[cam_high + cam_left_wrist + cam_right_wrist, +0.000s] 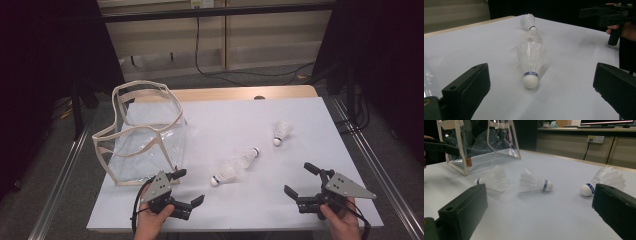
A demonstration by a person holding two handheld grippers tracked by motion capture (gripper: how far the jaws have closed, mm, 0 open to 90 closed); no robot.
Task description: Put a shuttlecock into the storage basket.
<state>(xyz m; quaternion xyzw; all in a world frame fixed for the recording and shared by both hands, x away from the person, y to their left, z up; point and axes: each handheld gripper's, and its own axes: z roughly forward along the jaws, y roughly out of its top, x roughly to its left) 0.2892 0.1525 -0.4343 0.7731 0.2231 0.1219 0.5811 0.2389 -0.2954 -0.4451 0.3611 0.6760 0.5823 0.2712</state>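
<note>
I have both grippers' fingers spread wide and holding nothing: left gripper [189, 187] beside the bag [145, 137], right gripper [300, 180] at the table's [300, 115] near right corner. Three shuttlecocks [223, 175] lie mid-table between them, untouched. Both hands sit low at the near edge.

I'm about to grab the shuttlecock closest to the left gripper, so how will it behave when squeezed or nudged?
The nearest shuttlecock looks very light, so a nudge probably sends it skidding. Its thin translucent skirt likely crushes; the round cork seems firmer. Lying on its side, it may roll in an arc.
</note>
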